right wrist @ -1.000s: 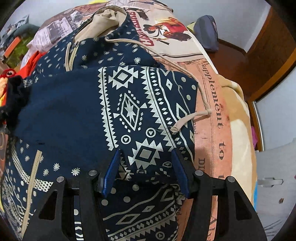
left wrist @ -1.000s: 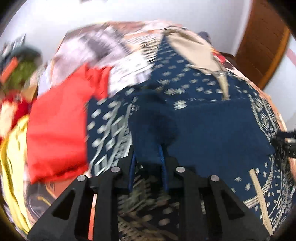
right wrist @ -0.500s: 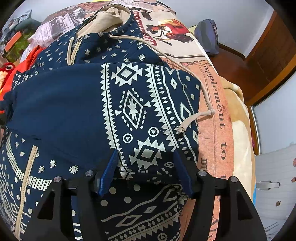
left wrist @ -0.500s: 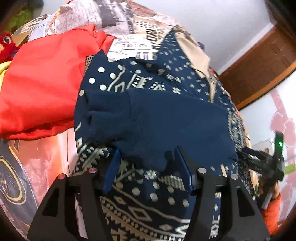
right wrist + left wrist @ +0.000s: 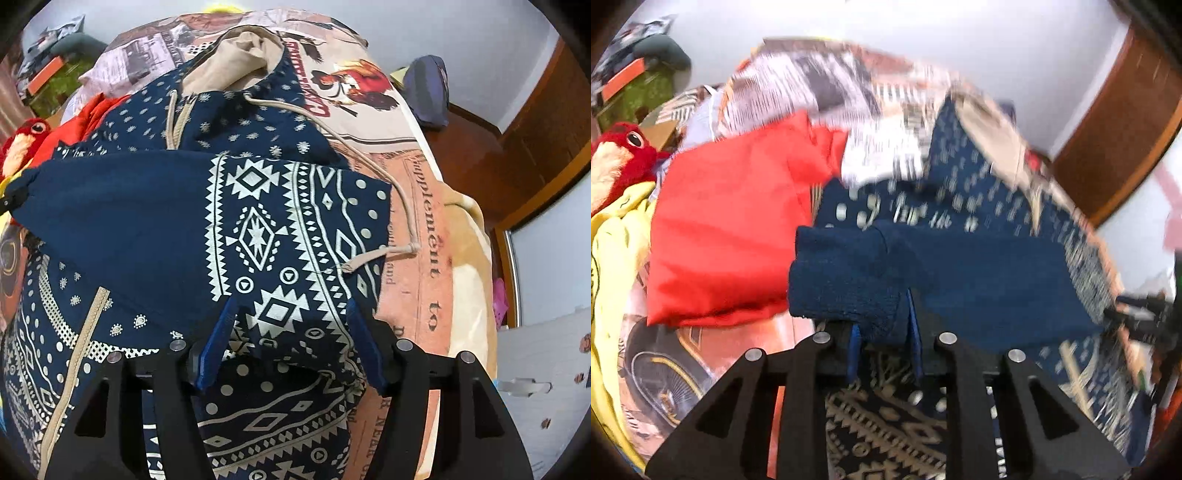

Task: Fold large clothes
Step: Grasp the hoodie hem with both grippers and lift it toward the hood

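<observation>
A navy hoodie with white geometric print [image 5: 258,236] lies on the bed, its beige-lined hood [image 5: 236,59] at the far end. One sleeve is folded across the chest, its plain navy cuff [image 5: 846,273] at the left side. My left gripper [image 5: 882,332] is shut on that cuff. My right gripper [image 5: 291,332] is open, its blue fingers [image 5: 218,343] astride the patterned upper sleeve [image 5: 280,314], which sits between them without being pinched. The right gripper also shows at the right edge of the left wrist view [image 5: 1141,314].
A red garment [image 5: 724,236] lies left of the hoodie, with a yellow garment [image 5: 613,258] and a red plush toy [image 5: 617,155] beyond it. The printed bedsheet [image 5: 417,229] shows on the right. A dark bundle [image 5: 428,92] sits at the bed's far right corner.
My left gripper was open around the sleeve cuff half a second ago and has now shut on it, with the view swinging. My right gripper has stayed open over the sleeve.
</observation>
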Motion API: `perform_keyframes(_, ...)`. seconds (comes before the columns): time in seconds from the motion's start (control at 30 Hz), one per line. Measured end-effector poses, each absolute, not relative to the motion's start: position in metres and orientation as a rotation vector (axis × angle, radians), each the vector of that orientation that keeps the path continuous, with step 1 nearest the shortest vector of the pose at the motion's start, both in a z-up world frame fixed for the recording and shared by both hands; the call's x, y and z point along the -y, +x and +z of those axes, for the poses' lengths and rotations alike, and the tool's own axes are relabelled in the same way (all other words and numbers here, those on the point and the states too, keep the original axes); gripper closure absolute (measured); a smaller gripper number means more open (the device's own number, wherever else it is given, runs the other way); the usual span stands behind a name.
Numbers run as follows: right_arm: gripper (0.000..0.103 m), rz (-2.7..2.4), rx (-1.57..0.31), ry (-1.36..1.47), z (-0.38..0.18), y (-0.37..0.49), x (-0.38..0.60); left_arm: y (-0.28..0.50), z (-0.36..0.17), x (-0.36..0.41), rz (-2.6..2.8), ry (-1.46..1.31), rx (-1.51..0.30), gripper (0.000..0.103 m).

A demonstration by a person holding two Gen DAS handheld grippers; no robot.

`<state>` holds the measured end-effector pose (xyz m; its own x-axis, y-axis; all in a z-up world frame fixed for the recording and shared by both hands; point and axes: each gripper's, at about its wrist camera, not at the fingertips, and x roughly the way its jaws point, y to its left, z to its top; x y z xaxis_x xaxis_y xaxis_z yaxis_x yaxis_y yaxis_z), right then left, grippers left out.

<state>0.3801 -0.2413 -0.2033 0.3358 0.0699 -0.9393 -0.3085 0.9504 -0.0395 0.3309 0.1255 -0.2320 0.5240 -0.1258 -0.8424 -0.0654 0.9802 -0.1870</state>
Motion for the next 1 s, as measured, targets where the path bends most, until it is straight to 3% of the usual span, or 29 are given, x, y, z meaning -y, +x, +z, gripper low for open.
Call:
perform_keyframes(0.17,0.044,0.23,-1.248,-0.217,-0.226,0.382,0.236,0.32,-0.258,-0.114,0.005,-0.055,-1.101,0.069)
perform_keyframes(0.27,0.044,0.236,-1.268,-0.204,-0.221,0.385,0.238,0.309,-0.256,-0.11,0.053,0.036,-1.071,0.054)
perform_keyframes(0.47,0.044,0.228,-1.196,-0.185,-0.187,0.394,0.242,0.309,-0.214,-0.11,0.082,0.118,-0.993,0.052)
perform_keyframes(0.63,0.044,0.236,-1.073,-0.127,-0.142,0.408,0.241,0.327,-0.162,-0.104,0.071,0.118,-0.871,0.041)
perform_keyframes(1.0,0.044,0.258,-0.89,-0.053,-0.082,0.453,0.22,0.406,-0.104,-0.064,-0.079,0.012,-0.764,0.037)
